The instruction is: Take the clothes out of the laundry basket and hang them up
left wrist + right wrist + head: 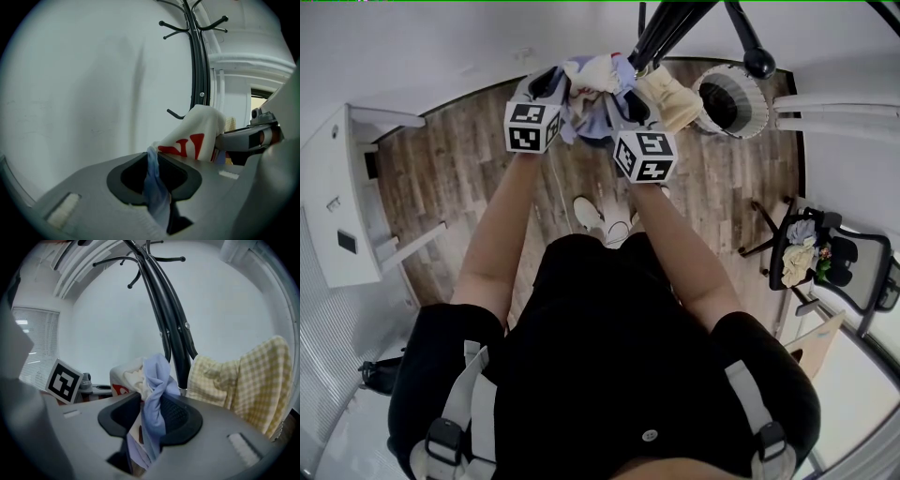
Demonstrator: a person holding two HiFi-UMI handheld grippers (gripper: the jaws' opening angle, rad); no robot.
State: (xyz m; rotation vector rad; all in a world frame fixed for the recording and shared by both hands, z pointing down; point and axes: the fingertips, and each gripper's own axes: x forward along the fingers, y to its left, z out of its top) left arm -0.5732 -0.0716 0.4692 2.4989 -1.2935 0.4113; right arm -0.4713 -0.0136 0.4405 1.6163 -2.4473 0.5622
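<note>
Well off to the left of the left gripper (551, 86), a white boxy cabinet (337, 216) stands on the brown wood-plank floor (459, 187). The left gripper is held out in front of the person, and its own view shows the jaws clamped tight on a thin fold of a crumpled white and pale-blue cloth garment with a red print (197, 136). The cloth runs up out of the pinch and bulges just beyond the tips. The garment is off the floor, bunched between the two grippers, which sit side by side and close together.

The right gripper (623, 105) grips the same garment. In its view a thick pale-blue wad fills the gap between the jaws, and both sides press on it.

Directly past the right gripper's tips rises a black metal coat stand with curved hook arms (164, 319), and the bunched garment lies right up against its pole. Just to the right of that gripper, a yellow-and-white checked cloth (243, 380) hangs draped on the stand.

Farther right, beyond the stand, a round white mesh laundry basket (756, 114) sits on the floor, well apart from both grippers. Its dark inside cannot be made out. Farthest right and nearer the person, a black office chair (862, 272) holds a small heap of pale clothes (802, 253).
</note>
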